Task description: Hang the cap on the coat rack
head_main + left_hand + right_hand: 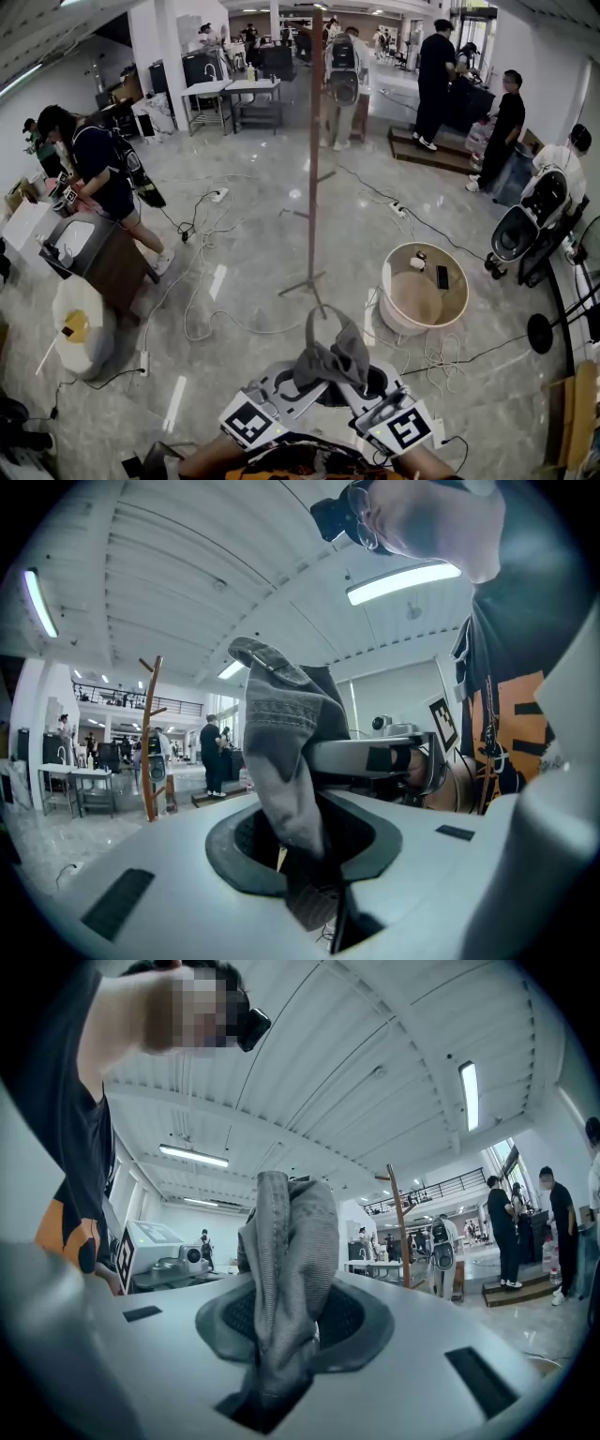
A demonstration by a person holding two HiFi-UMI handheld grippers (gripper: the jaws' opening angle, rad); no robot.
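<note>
While both claws sit low and close together in front of me, my left gripper (305,855) is pinched narrow on one side of the crumpled grey fabric cap (330,364); the cloth rises out of the jaws and flops over at the top. My right gripper (277,1354) reads the same: jaws nipped on a bunched fold of that cap, fabric filling the gap between them. The cap hangs in the air between the two claws, slack and folded, off the floor. The tall thin brown wooden coat rack (316,169) stands straight ahead on the glossy grey floor (244,234), upright, with short pegs on the pole and splayed legs at the base. The cap is on the near side of those legs, clear of the rack and touching no peg. A round beige open tub (457,314) sits right of the rack base, with loose white cables (202,309) trailing on the floor to the left. Several people (436,80) stand at the far end of the hall.
</note>
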